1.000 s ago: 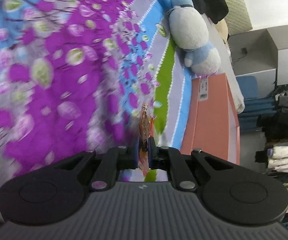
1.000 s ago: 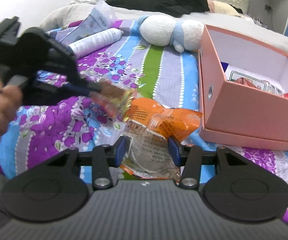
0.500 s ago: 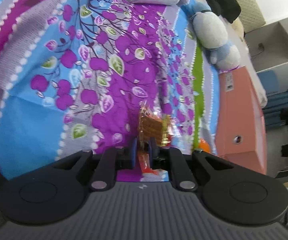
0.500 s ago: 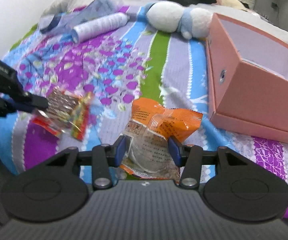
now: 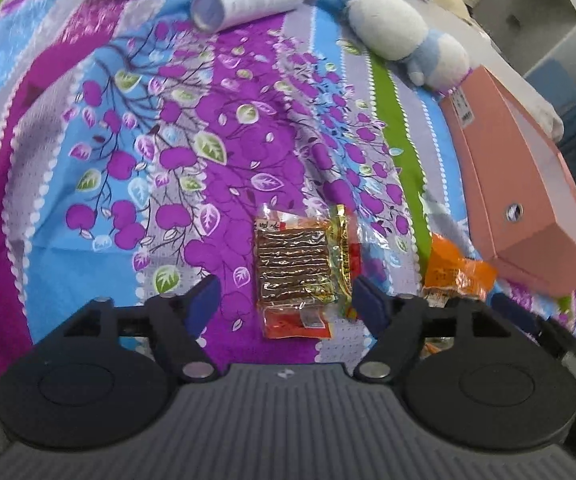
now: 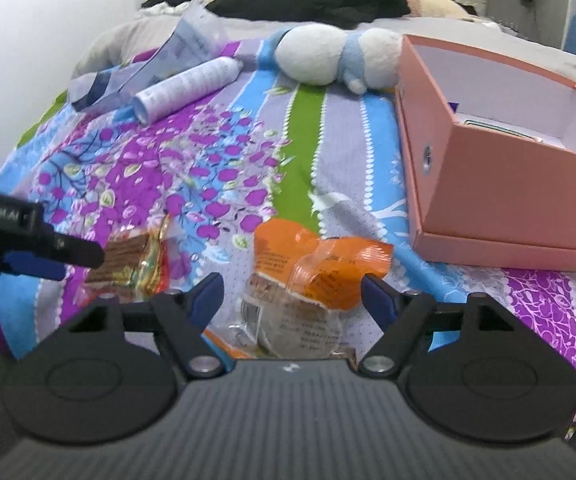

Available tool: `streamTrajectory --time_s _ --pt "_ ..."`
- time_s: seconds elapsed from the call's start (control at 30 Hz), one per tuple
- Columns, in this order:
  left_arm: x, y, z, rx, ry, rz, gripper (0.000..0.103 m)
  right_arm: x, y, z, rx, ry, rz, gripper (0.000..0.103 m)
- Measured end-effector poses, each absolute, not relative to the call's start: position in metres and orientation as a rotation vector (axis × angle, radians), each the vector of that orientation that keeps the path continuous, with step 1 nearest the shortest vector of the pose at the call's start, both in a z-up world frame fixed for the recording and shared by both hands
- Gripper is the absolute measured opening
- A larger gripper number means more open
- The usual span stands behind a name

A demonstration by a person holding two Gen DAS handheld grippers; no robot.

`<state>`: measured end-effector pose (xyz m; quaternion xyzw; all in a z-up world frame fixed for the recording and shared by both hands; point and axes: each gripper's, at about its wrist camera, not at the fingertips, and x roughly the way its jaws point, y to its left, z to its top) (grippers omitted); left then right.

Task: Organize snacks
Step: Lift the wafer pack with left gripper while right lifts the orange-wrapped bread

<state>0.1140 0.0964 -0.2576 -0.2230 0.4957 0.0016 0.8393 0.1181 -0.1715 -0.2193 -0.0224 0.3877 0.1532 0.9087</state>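
Lying flat on the bedspread [image 5: 208, 92], the brown snack pack [image 5: 293, 268] sits dead ahead of the left gripper [image 5: 284, 300], w/ its long axis running straight away from the fingers, so the pack's narrow width falls between the jaws. Left jaws are spread wide, holding nothing; the pack's near end is level w/ the blue pads, not touched as far as I can tell. Right gripper [image 6: 291, 292] is likewise wide open and empty, w/ the orange snack bag [image 6: 311, 276] lying between its fingers, crumpled, long axis roughly fwd and slightly rightward. Pink box [image 6: 487, 208] stands open-topped toward the right edge of the bed, well right of both snacks; something already lies inside, can't make out what. Orange bag is nearer the box than the brown pack, and the right gripper is the nearer hand for it. Judgement: each hand is lined up on its own snack; closing on the pack across its short width looks workable, then a carry rightward to the box.
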Motion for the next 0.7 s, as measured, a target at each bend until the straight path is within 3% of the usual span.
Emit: streamTrajectory --time_s 0.4,0.7 --pt "0.113 0.076 -0.268 -0.350 1.025 -0.005 0.080 0.126 -0.185 -0.231 0.093 0.815 0.259 0.077" --pt "0.129 0.054 -0.279 -0.256 1.027 -0.043 0.080 0.139 -0.172 -0.243 0.029 0.860 0.265 0.077"
